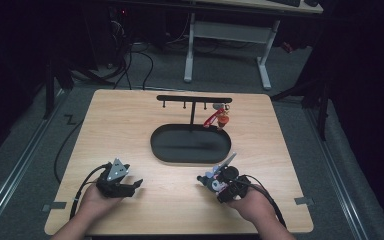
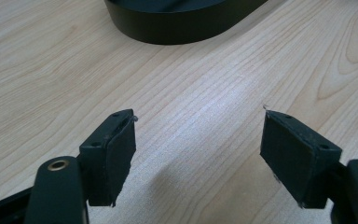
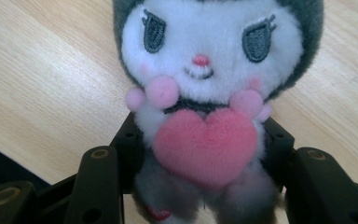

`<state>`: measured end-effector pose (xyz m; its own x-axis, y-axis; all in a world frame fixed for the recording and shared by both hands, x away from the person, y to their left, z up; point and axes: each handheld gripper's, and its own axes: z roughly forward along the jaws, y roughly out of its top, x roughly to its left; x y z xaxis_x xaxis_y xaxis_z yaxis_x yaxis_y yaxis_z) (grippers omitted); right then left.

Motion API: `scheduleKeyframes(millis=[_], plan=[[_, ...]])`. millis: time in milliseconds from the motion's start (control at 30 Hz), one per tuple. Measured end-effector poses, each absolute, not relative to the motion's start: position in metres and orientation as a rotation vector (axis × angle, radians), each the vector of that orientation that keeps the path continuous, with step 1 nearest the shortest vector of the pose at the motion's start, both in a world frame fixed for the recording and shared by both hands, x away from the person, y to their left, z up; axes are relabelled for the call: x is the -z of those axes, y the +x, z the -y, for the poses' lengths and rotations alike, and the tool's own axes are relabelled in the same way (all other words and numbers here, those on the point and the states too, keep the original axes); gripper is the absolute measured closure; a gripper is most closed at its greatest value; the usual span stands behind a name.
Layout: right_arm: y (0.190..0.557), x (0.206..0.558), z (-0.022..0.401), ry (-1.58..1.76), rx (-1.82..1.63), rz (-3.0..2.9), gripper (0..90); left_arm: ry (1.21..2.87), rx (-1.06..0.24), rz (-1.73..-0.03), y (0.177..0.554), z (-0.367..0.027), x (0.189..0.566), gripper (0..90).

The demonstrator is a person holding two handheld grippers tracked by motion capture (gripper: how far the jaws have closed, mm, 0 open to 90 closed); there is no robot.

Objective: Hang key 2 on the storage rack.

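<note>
Plush toy (image 3: 205, 93), white face, grey hood, pink heart on its chest, sits clamped at the body between the jaws of the right gripper (image 1: 207, 181), held over the near right part of the wooden table (image 1: 130, 130), probably so its loop stays free for the black hook rack (image 1: 194, 99) behind the oval black tray (image 1: 190, 144), where a red charm (image 1: 219, 118) already hangs. Left gripper (image 2: 198, 154) rests empty near the table's left front, jaws wide apart over bare wood, likely kept clear

Lab or test room, wooden table (image 1: 130, 130), dark surrounds, floor cables (image 1: 130, 62), desk frame (image 1: 227, 45)
</note>
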<state>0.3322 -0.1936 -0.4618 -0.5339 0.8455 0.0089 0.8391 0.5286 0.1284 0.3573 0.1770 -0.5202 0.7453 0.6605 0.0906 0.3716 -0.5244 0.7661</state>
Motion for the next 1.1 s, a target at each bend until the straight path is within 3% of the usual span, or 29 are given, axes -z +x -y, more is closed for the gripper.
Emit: scheduleKeyframes(millis=[1100], plan=[[0.397, 0.358, 0.206, 1.623, -0.31, -2.641, 48.1, 2.165, -0.467, -0.78, 0.357, -0.179, 0.522, 22.7]])
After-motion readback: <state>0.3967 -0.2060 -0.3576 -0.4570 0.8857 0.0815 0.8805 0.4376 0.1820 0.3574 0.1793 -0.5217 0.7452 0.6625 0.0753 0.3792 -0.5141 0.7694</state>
